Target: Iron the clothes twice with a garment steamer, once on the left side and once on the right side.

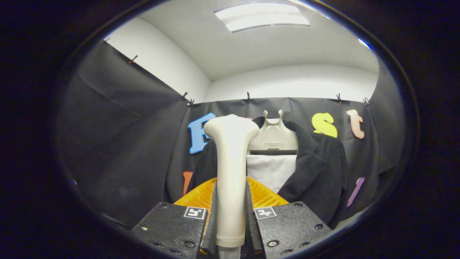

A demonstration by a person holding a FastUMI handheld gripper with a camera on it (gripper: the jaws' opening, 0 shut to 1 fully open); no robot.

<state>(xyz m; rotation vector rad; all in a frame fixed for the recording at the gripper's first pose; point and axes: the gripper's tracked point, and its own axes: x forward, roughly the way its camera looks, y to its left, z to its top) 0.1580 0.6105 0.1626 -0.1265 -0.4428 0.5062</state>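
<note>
Fingers (231,219) clamped on the handle of the garment steamer (231,172), one pad each side, steamer upright with its wide head on top. Orange part (264,196) just behind the handle, probably part of the gripper body, hard to tell. Beyond the head: dark jacket (320,172) hung open on a pale hanger form (273,136), white panel (271,171) between the lapels. Head sits well short of the cloth, level with the jacket's collar. For the pass: bring the head face close to one front panel, keep the handle square in the grip, draw down slow and straight, then repeat on the other side.
</note>
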